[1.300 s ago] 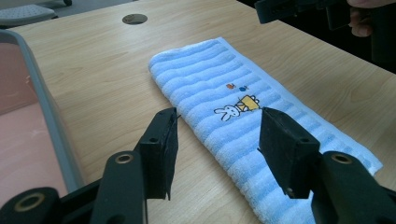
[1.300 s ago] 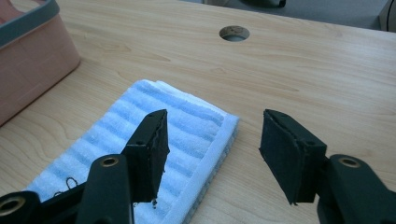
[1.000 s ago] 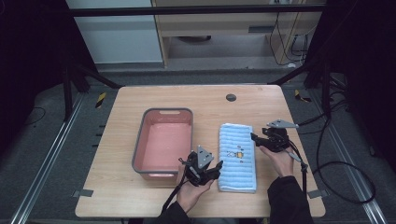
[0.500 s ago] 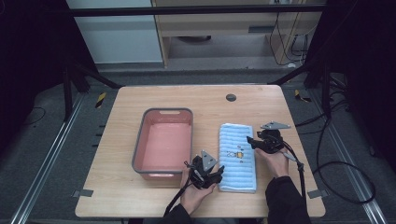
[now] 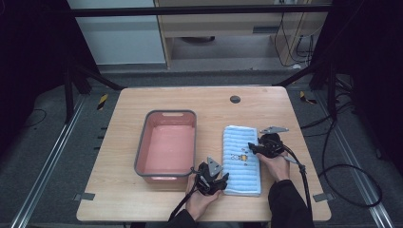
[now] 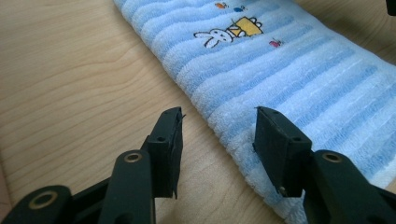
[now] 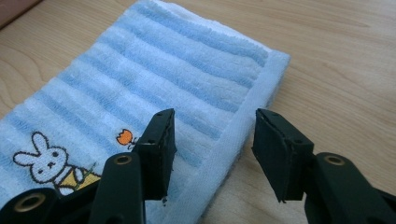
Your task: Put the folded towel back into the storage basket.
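A pink plastic tub [image 5: 167,145] with a grey rim sits on the left half of the wooden desk [image 5: 119,118], empty inside. Just right of its near corner, the left hand-held gripper [image 5: 219,182] is low at the near left edge of a folded blue striped towel [image 5: 241,159]. Its jaws have just been closing yet are spread, one over bare wood, the other over the towel's edge [image 6: 243,135]. The towel lies flat beside the tub, a rabbit picture [image 5: 241,156] at its middle. The right hand-held gripper [image 5: 252,150] straddles the towel's right edge [image 7: 243,126], jaws also just closing but apart, not pinching. A small dark disc [image 5: 235,99] lies well beyond.
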`<state>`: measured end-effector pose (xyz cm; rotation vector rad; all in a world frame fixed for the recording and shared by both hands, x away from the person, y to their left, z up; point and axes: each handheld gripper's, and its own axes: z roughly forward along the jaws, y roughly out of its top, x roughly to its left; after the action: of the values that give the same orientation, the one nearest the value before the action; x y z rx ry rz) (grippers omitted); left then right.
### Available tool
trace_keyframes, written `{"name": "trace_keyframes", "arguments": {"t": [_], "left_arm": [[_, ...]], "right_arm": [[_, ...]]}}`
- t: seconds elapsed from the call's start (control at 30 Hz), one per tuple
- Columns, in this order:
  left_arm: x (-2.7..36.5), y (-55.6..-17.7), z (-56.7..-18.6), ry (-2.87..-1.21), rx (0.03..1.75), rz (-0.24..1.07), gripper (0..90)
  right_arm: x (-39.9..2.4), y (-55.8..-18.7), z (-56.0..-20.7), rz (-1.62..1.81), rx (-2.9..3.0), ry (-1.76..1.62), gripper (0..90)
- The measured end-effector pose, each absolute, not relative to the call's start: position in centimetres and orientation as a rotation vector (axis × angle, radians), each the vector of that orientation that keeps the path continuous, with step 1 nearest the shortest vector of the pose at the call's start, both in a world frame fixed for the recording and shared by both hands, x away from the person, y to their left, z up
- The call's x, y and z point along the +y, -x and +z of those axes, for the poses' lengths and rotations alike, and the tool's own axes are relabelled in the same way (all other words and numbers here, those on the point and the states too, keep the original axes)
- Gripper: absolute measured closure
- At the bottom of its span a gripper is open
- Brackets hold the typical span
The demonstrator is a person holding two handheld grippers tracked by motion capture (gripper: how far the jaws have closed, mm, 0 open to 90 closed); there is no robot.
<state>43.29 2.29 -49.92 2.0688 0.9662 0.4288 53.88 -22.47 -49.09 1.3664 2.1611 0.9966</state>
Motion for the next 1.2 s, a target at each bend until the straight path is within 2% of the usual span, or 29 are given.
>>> {"name": "trace_keyframes", "arguments": {"t": [0.4, 0.53, 0.87, 1.07, 1.2], "left_arm": [[1.9, -43.4, -50.4, -2.079, 0.985, 0.413, 56.1], [1.8, -43.4, -50.5, -2.079, 0.985, 0.398, 59.1], [1.6, -43.3, -50.5, -2.059, 1.006, 0.349, 74.0], [1.5, -43.2, -50.5, -2.037, 1.018, 0.350, 83.6], [1.6, -43.0, -50.6, -2.020, 1.019, 0.356, 85.9]], "right_arm": [[-22.9, -54.0, -50.0, 1.049, 2.153, -1.450, 52.8], [-22.8, -54.0, -50.1, 1.057, 2.157, -1.462, 56.9], [-22.7, -54.0, -50.2, 1.137, 2.161, -1.512, 75.5], [-22.5, -53.9, -50.1, 1.137, 2.151, -1.500, 78.4], [-22.5, -53.7, -49.6, 1.144, 2.146, -1.480, 78.9]]}}
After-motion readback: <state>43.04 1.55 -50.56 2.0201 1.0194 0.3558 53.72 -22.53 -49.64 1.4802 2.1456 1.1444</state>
